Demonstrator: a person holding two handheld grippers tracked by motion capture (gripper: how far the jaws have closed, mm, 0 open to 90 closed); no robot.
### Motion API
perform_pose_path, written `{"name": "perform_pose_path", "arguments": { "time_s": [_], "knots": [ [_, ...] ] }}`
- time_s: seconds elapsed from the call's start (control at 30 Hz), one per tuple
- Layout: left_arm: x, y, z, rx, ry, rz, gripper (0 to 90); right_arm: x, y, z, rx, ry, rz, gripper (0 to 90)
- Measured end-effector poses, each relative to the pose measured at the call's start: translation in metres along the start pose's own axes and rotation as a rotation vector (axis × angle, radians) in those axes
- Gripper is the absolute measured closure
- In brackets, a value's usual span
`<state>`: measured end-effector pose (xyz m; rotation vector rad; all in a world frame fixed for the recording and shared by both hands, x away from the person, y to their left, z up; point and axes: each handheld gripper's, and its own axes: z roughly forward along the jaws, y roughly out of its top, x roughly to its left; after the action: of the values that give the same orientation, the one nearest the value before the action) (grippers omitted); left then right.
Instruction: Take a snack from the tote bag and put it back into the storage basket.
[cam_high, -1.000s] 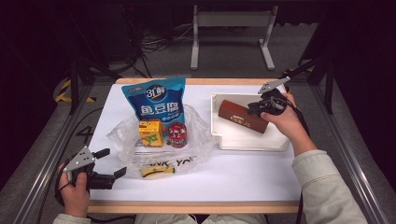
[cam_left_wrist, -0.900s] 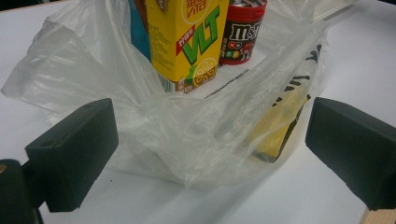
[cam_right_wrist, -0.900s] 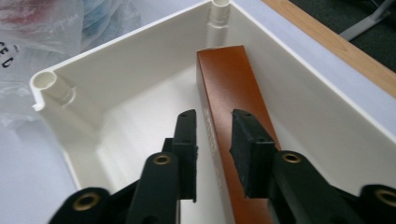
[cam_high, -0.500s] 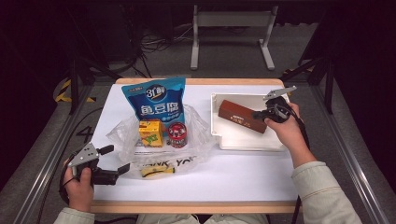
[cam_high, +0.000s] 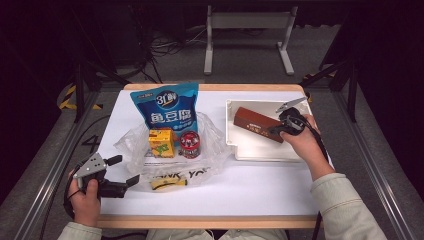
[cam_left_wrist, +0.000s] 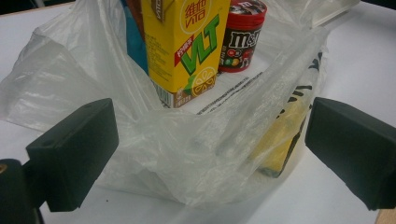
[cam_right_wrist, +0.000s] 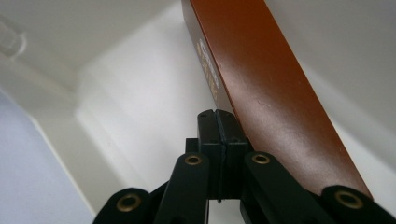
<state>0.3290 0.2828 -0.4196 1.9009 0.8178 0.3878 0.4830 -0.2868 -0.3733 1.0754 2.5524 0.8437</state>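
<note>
A long brown box (cam_high: 254, 121) (cam_right_wrist: 275, 93) lies slantwise in the white tray (cam_high: 255, 149) at the right. My right gripper (cam_high: 273, 131) (cam_right_wrist: 217, 115) is down inside the tray, its jaws shut together with nothing between them, the tips right beside the box's near long edge. At the table's front left my left gripper (cam_high: 124, 170) (cam_left_wrist: 212, 116) stands open, level, facing the clear plastic bag (cam_high: 210, 150) (cam_left_wrist: 187, 163) without touching it.
Inside the bag stand a yellow drink carton (cam_high: 161, 142) (cam_left_wrist: 187, 42) and a red M&M's tub (cam_high: 190, 144) (cam_left_wrist: 240, 37); a flat yellow packet (cam_high: 167, 183) (cam_left_wrist: 275, 140) lies at its front. A blue snack bag (cam_high: 165, 110) stands behind them.
My right hand has sunk into the tray, bringing the gripper down beside the brown box. The left gripper has stayed where it was.
</note>
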Motion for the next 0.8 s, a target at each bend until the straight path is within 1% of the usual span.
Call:
{"name": "perform_pose_path", "arguments": {
  "time_s": [0.1,0.13,0.17,0.27,0.33,0.43,0.47,0.57,0.63,0.73,0.8],
  "knots": [
    [0.000,-0.001,0.000,0.000,0.000,-0.007,3.4,-0.001,0.000,0.004,0.040,-0.011,0.019,90.0],
    [0.000,-0.001,0.000,-0.002,0.001,-0.009,3.4,-0.002,0.000,0.006,0.046,-0.014,0.023,90.0],
    [0.000,-0.001,-0.001,-0.001,0.002,-0.003,3.4,-0.003,0.000,0.006,0.051,-0.016,0.023,90.0],
    [0.000,-0.002,-0.001,-0.003,0.003,-0.012,3.4,-0.004,0.000,0.007,0.059,-0.019,0.035,90.0],
    [0.000,-0.002,-0.002,-0.002,0.004,-0.008,3.4,-0.004,0.001,0.008,0.059,-0.019,0.038,90.0],
    [0.000,-0.002,-0.002,-0.002,0.004,-0.015,3.4,-0.005,0.003,0.008,0.067,-0.044,0.046,90.0],
    [0.000,-0.002,-0.002,-0.002,0.004,-0.015,3.4,-0.005,0.003,0.008,0.067,-0.044,0.046,90.0],
    [-0.001,-0.002,-0.003,-0.002,0.005,-0.015,3.4,-0.008,0.004,0.008,0.064,-0.068,0.061,90.0],
    [0.000,-0.003,-0.003,0.000,0.006,-0.009,3.4,-0.011,0.005,0.008,0.066,-0.077,0.072,90.0],
    [0.000,-0.003,-0.003,-0.001,0.006,-0.008,3.4,-0.012,0.005,0.008,0.066,-0.081,0.072,90.0],
    [-0.001,-0.003,-0.003,-0.003,0.004,-0.014,3.4,-0.016,0.006,0.009,0.066,-0.093,0.086,90.0]
  ]
}}
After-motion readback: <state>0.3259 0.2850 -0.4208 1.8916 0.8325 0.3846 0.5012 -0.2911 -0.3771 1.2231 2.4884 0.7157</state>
